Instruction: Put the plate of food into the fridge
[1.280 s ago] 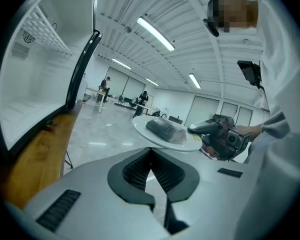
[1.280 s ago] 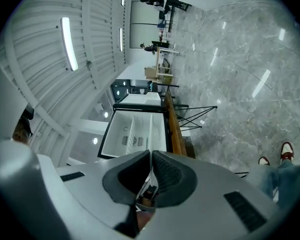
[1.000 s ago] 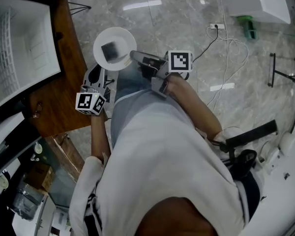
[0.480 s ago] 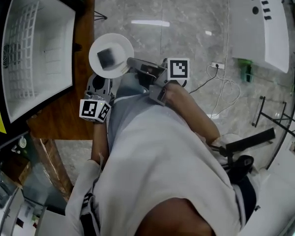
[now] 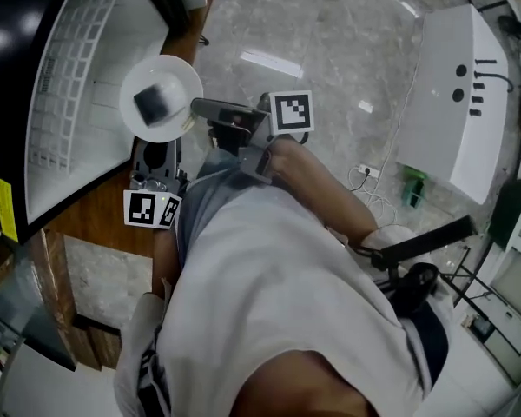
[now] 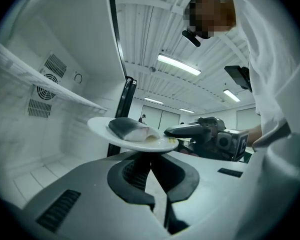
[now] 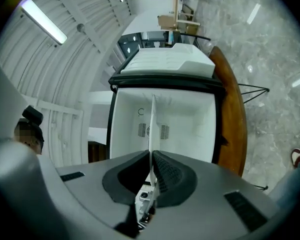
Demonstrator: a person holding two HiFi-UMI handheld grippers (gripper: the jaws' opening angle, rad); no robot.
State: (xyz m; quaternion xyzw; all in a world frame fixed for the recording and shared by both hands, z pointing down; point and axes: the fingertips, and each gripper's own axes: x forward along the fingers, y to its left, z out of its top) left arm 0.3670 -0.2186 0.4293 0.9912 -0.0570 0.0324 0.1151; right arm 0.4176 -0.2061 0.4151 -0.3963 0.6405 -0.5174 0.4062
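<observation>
A white plate (image 5: 161,102) carries a dark piece of food (image 5: 152,102). My right gripper (image 5: 198,109) is shut on the plate's right rim and holds it level in front of the open fridge (image 5: 78,146). In the right gripper view the plate (image 7: 153,124) shows edge-on between the jaws of the right gripper (image 7: 152,156), facing the fridge's white inside (image 7: 190,129). My left gripper (image 5: 152,156) sits just below the plate, jaws together with nothing between them. In the left gripper view the plate (image 6: 157,145) and food (image 6: 130,129) hover above the left gripper (image 6: 146,159).
The fridge stands on a brown wooden counter (image 5: 95,224) and has a wire shelf (image 5: 65,85) inside. A white appliance (image 5: 456,85) stands at the right. Cables and a green object (image 5: 412,185) lie on the marble floor, near a black stand (image 5: 421,241).
The plate and both grippers have moved left, closer to the open fridge. The right gripper has kept its hold on the rim, and the left has stayed under the plate.
</observation>
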